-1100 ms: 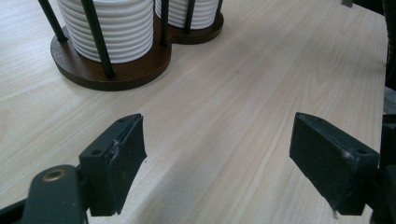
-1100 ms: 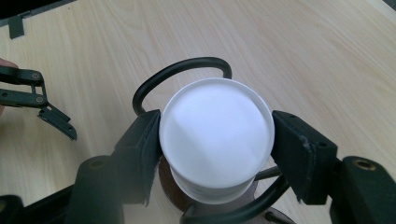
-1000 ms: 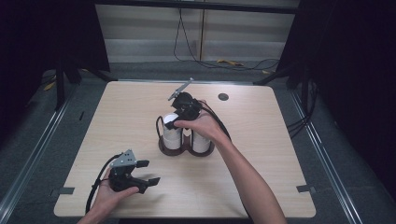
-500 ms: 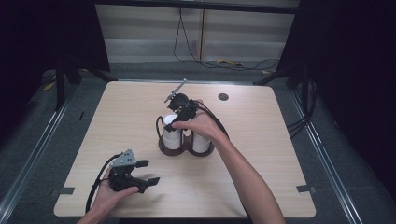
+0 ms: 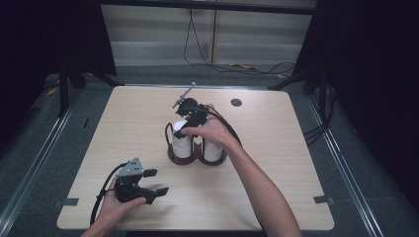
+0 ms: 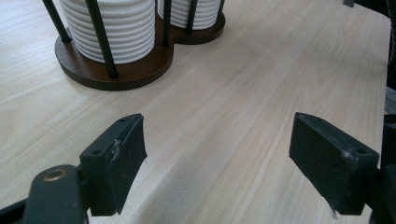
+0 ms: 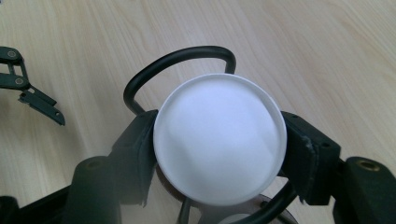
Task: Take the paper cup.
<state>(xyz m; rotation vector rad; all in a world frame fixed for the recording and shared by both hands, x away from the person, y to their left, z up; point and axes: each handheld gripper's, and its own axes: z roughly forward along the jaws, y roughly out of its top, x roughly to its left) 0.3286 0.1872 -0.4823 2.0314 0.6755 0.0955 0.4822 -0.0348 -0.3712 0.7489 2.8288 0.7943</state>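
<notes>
On the table [image 5: 276,197], two coaster stacks [image 5: 182,142] fill one rack [image 5: 197,159].

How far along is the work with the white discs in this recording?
Early or mid-job, it appears. Both stacks of white discs stand in the dark rack. In hand: the right tongs are clamped on the top disc. Left: lifting it away. The left tongs rest open, idle, near the table edge.

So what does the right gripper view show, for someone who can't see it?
Two black tongs grip the rim of a round white disc from both sides, seen from above. A black wire loop arches behind it over the pale wooden table.
</notes>
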